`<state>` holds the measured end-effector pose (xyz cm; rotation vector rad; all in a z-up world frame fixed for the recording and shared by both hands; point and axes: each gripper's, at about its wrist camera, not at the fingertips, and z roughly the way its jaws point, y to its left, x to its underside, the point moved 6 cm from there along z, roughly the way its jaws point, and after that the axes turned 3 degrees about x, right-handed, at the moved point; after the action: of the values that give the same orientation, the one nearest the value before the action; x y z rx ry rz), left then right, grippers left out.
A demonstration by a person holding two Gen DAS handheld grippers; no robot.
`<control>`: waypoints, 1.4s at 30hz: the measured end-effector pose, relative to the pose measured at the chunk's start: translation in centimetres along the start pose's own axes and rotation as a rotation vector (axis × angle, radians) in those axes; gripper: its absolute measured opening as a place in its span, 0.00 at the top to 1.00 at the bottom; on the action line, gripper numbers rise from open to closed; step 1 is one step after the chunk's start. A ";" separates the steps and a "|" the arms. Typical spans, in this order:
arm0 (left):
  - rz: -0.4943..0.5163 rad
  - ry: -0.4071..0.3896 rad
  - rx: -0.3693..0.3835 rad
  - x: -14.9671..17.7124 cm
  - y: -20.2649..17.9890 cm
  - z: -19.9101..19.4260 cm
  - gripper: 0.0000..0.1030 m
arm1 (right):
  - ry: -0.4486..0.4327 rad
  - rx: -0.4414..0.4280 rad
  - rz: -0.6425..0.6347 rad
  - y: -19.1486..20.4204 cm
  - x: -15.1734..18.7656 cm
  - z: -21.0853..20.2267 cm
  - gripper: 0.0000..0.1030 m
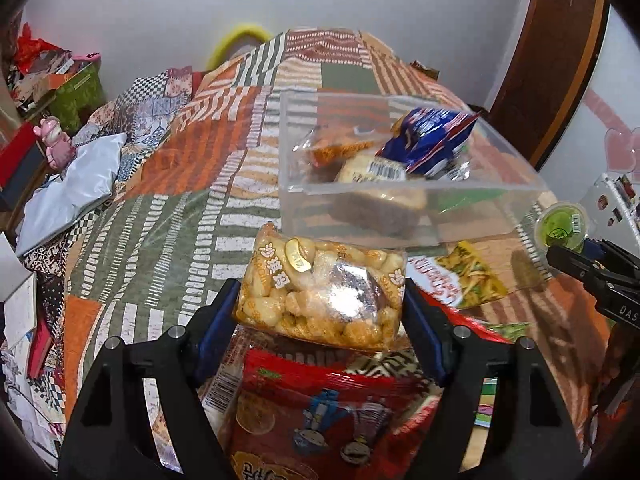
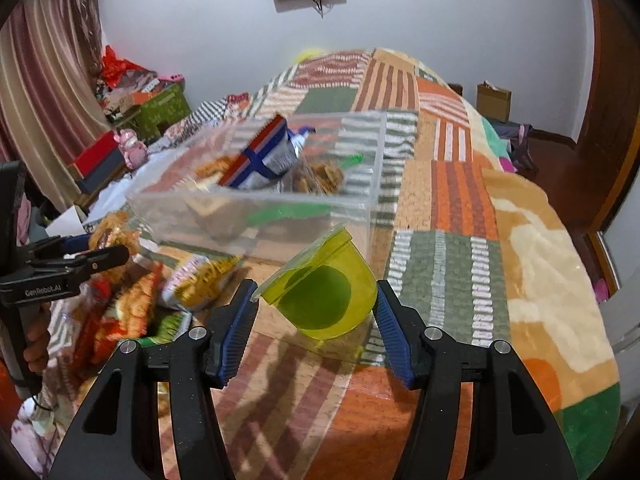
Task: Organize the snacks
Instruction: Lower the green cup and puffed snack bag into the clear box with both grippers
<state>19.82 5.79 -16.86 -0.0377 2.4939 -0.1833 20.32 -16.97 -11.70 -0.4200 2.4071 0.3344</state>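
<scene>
Both tools were loaded and the step in hand looked like carrying snacks to the clear rectangular plastic bin (image 1: 400, 200), which sat on the patchwork bedspread (image 1: 160, 220) in the centre-right of the left wrist view and already held a blue crinkled snack bag (image 1: 428, 144) among other packets.

The left gripper (image 1: 322, 316) was clamped on a transparent packet of golden puffed pieces (image 1: 324, 292), held low-centre above a red printed snack bag (image 1: 320, 412). The right gripper (image 2: 316, 312) pinched a translucent yellow-green lidded cup (image 2: 324, 296), tipped on its side, just below the bin's near right corner.

Next, each would probably need lifting over the near wall and releasing inside without tangling with the other. Both tools pointed forward toward the bin, the left one's fingers visible at the left edge of the right wrist view.
</scene>
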 end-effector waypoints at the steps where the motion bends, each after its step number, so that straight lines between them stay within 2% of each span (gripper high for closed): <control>1: -0.001 0.000 0.008 -0.1 -0.1 -0.1 0.25 | -0.012 -0.002 -0.001 0.1 -0.3 -0.3 0.46; 10: -0.006 -0.072 0.036 -2.7 -1.7 -2.1 0.25 | -0.105 0.002 -0.031 1.0 -3.4 -1.7 0.46; 18: -0.002 -0.108 0.063 -5.6 -3.2 -2.1 0.25 | -0.146 0.003 -0.031 1.2 -5.4 -1.2 0.46; 26: 0.008 -0.137 0.033 -7.4 -3.7 -0.1 0.25 | -0.127 0.019 -0.017 0.3 -6.5 1.1 0.46; 33: 0.007 -0.102 0.018 -7.9 -3.2 2.7 0.25 | -0.087 0.020 -0.019 0.4 -6.7 3.2 0.46; 37: 0.025 -0.108 0.013 -7.9 -3.3 3.3 0.25 | -0.066 0.007 -0.006 0.5 -6.3 4.2 0.46; 42: 0.029 -0.106 -0.001 -8.2 -3.3 4.1 0.25 | -0.044 0.030 -0.053 1.3 -5.8 5.1 0.46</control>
<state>28.80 2.61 -14.79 -0.0110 2.3875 -0.1633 26.95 -12.84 -11.57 -0.4580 2.3505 0.2812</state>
